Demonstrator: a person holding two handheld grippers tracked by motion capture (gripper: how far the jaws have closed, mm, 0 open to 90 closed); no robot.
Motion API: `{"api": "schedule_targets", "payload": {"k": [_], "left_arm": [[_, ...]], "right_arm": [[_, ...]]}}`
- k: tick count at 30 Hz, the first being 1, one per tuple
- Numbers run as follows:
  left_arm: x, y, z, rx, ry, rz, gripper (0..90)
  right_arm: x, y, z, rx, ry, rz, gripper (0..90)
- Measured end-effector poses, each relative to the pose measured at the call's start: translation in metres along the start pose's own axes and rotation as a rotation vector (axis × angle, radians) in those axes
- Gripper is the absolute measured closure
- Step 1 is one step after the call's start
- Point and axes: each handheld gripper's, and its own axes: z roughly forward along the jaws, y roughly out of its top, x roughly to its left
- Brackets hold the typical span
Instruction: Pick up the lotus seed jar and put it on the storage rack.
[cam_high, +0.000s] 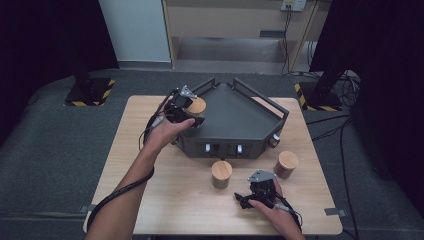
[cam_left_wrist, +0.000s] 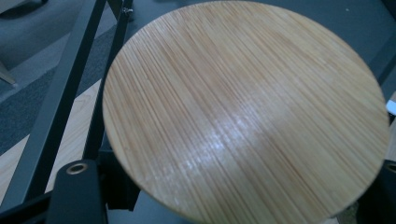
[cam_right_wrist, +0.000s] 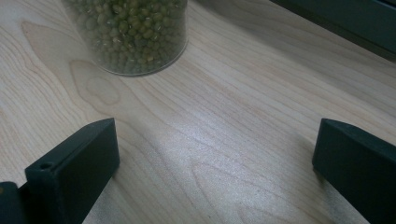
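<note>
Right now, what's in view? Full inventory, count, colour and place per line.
Light wooden table: 1, pale wood, centre of the grey floor.
Dark grey angular metal tray: 1, railed, at the table's far middle.
Glass jars with round bamboo lids: 3. One at the tray's left corner between the left gripper's jaws; one, holding green beans, on the table in front of the tray; one to its right, near the tray's right corner.
Black stands with yellow-black striped bases: 2, on the floor beyond the table.
Left gripper: 1, black, at the held jar.
Right gripper: 1, black, jaws apart, low over the near right table.
</note>
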Motion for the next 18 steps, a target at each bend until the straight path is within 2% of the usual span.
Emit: {"api": "schedule_targets", "payload": {"k": [7, 18], "left_arm": [[0.003, -0.003, 0.008, -0.018, 0.004, -0.016, 24.0], [0.005, -0.006, 0.023, -0.006, -0.004, -0.038, 24.0]], "right_arm": [[0.000, 0.000, 0.000, -0.001, 0.001, 0.003, 0.8], [0.000, 0.000, 0.000, 0.000, 0.001, 0.003, 0.7]]}}
